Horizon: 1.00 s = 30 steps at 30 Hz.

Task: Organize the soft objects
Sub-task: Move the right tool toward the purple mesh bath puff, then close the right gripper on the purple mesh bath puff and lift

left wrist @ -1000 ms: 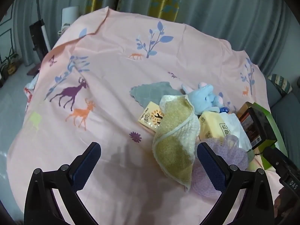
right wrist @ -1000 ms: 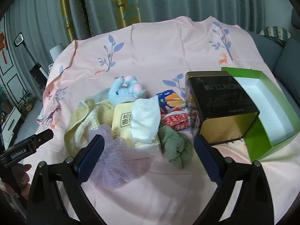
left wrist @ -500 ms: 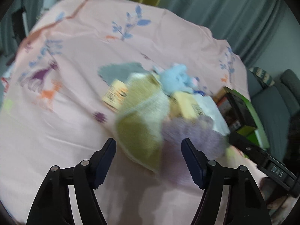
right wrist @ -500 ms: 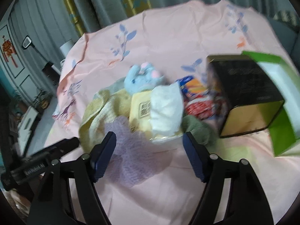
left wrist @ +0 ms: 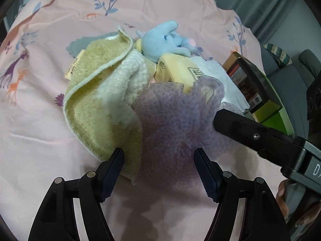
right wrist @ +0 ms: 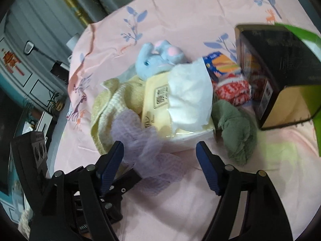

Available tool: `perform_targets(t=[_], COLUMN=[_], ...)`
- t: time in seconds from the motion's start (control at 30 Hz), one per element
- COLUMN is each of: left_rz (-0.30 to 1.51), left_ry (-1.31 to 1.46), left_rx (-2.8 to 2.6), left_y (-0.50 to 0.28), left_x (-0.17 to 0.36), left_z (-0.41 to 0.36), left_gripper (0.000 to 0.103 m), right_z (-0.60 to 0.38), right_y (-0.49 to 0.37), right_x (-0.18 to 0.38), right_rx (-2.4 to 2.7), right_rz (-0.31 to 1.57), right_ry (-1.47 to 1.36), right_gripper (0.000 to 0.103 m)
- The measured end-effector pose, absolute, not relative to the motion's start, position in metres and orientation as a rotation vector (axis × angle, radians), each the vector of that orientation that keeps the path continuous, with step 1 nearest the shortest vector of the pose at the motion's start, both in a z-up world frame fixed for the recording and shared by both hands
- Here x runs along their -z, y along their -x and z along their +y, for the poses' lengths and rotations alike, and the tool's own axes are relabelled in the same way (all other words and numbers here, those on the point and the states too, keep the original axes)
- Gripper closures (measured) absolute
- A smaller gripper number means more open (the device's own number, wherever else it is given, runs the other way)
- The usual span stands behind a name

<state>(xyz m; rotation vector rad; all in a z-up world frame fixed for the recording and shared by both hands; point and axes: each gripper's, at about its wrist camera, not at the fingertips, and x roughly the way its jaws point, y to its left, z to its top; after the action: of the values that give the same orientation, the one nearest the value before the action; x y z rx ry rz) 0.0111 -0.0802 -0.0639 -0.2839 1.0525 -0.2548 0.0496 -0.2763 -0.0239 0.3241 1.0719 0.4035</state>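
Both grippers have pushed in close to the pile vs 1 s ago, jaws narrower but not shut.

Left wrist view: left gripper (left wrist: 158,166) sits low over the purple mesh bath pouf (left wrist: 178,120), jaws open and straddling its near edge w/ the corner of the yellow towel (left wrist: 100,92) by the left finger. Nothing gripped yet. Blue plush elephant (left wrist: 166,40) and yellow tissue pack (left wrist: 176,70) lie behind; right gripper's finger crosses in from the right, touching the pouf's far side.

Right wrist view: right gripper (right wrist: 159,160) open, pouf (right wrist: 148,144) between its fingers, tissue pack (right wrist: 160,100) just beyond, green cloth (right wrist: 236,128) right of it, dark tin (right wrist: 276,74) and green box (right wrist: 301,34) further right. Looks like the pouf is the first pick; two tools on one item risks a tangle in the mesh.
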Motion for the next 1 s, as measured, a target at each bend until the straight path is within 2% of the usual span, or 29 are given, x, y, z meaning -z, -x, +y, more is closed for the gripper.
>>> perform_targets(t=[0.17,0.23,0.3,0.33,0.4,0.43,0.47,0.5,0.6,1.0], left_rz=[1.029,1.012,1.002,0.997,0.986,0.979,0.972,0.963,0.934,0.774], left_ry=[0.287,0.277,0.264,0.258,0.237,0.226,0.218,0.215,0.217,0.127], left_rx=[0.249,0.245,0.239,0.239,0.248,0.249,0.249,0.251,0.251,0.317], left_y=[-0.014,-0.017,-0.018,-0.018,-0.019,-0.020,-0.020,-0.020,-0.019,0.001], left_x=[0.070,0.071,0.071,0.071,0.069,0.067,0.065,0.062,0.047,-0.036], left_z=[-0.084,-0.088,-0.093,-0.094,-0.100,-0.103,-0.106,-0.107,-0.107,-0.130], left_gripper=[0.038,0.048,0.053,0.059,0.069,0.074,0.076,0.078,0.080,0.081], right_z=[-0.275,-0.275,-0.277,-0.278,-0.275,-0.272,-0.270,-0.268,-0.263,-0.294], right_y=[-0.058,-0.058,-0.058,-0.059,-0.060,-0.060,-0.060,-0.060,-0.056,-0.032], right_x=[0.036,0.036,0.037,0.038,0.041,0.042,0.040,0.038,0.026,-0.049], right_rx=[-0.434,-0.418,-0.420,-0.427,-0.447,-0.459,-0.472,-0.483,-0.491,-0.522], right_rz=[1.104,1.107,1.100,1.107,1.121,1.121,1.115,1.106,1.068,0.871], right_ry=[-0.375,-0.356,-0.368,-0.376,-0.367,-0.357,-0.354,-0.351,-0.304,-0.385], right_gripper=[0.031,0.035,0.046,0.050,0.070,0.074,0.084,0.087,0.091,0.091])
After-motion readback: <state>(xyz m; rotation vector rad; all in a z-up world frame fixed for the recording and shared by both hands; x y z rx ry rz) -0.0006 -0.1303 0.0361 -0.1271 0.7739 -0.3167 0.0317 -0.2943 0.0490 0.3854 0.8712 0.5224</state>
